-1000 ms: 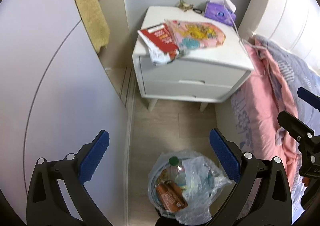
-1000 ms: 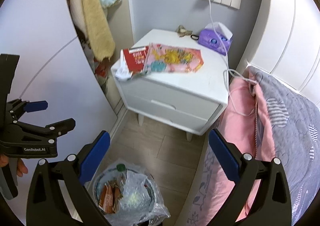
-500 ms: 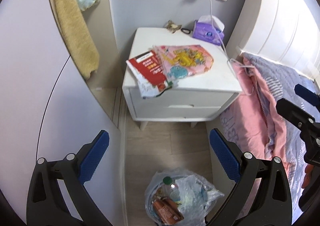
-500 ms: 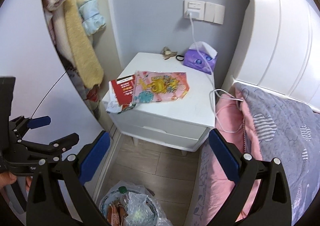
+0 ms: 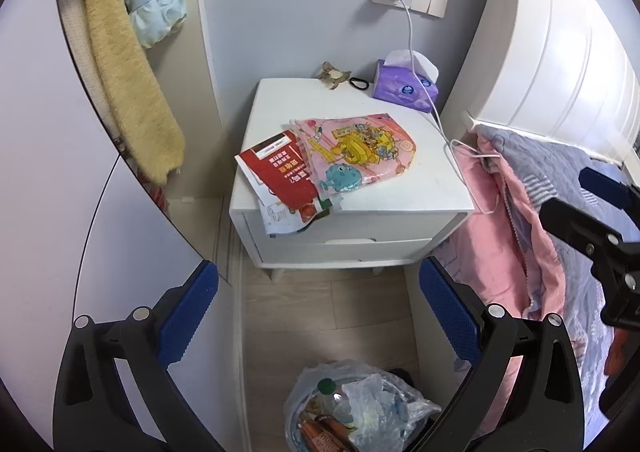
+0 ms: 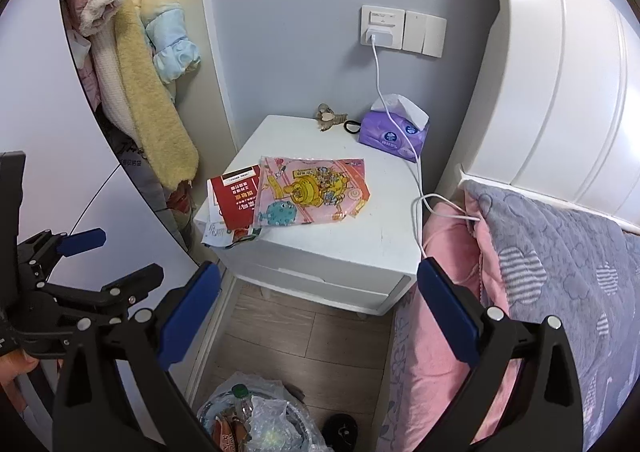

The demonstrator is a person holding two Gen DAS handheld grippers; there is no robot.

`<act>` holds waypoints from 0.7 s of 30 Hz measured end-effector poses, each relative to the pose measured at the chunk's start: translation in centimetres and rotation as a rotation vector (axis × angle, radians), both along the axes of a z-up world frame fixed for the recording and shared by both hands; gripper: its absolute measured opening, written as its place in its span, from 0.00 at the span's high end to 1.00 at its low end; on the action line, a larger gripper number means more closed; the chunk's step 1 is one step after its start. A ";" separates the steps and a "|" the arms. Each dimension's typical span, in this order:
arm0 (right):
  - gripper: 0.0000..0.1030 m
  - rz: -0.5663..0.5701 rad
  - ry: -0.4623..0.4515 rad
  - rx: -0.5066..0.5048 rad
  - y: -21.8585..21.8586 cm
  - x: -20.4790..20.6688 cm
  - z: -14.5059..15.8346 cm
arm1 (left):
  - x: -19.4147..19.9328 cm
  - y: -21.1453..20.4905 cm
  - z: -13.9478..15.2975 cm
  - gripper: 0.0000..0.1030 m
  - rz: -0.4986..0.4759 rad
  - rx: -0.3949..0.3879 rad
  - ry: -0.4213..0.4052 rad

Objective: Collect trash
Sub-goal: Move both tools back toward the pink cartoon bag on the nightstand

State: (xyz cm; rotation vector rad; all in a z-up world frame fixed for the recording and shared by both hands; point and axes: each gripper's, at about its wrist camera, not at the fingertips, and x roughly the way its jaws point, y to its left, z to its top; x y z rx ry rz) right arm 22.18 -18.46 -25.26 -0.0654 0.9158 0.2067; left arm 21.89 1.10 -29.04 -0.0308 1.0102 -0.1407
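A pink cartoon-printed plastic bag [image 5: 356, 149] [image 6: 314, 189] lies on the white nightstand [image 5: 404, 191] [image 6: 372, 236], overlapping a red leaflet [image 5: 280, 171] [image 6: 234, 195] that hangs over its left front corner. A bin lined with a clear bag [image 5: 352, 408] [image 6: 260, 420] holds a bottle and wrappers on the floor below. My left gripper [image 5: 318, 316] is open and empty, above the floor in front of the nightstand. My right gripper [image 6: 318, 308] is open and empty, to its right beside the bed.
A purple tissue pack [image 5: 404, 85] [image 6: 394, 131], a small toy and a hair tie sit at the nightstand's back. A white charging cable [image 6: 416, 171] runs from the wall socket to the bed [image 6: 560, 264]. Clothes [image 6: 140, 71] hang at the left by a white wardrobe door.
Both grippers have risen and pulled back from the bin. The nightstand now sits lower and nearer the middle of both views, and the bin has slid to the bottom edge.
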 end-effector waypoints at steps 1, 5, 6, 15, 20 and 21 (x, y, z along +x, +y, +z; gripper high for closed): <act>0.07 0.007 0.002 0.000 -0.1 0.5 -0.2 | 0.3 -0.1 -0.1 0.05 0.004 0.001 -0.001; 0.07 0.028 0.010 0.005 -0.7 2.6 -0.9 | 1.3 -0.5 -0.4 0.05 0.025 0.001 0.005; 0.07 0.034 0.011 0.005 -0.8 3.3 -1.1 | 1.7 -0.6 -0.5 0.05 0.031 0.001 0.007; 0.07 0.044 0.064 0.029 -2.1 9.0 -4.1 | 5.9 -2.0 -2.4 0.05 0.057 -0.003 0.033; 0.07 0.047 0.087 0.034 -2.0 11.4 -6.1 | 8.0 -2.4 -3.8 0.05 0.067 0.003 0.041; 0.07 0.047 0.094 0.036 -1.9 11.9 -6.6 | 8.6 -2.3 -4.2 0.05 0.074 0.002 0.043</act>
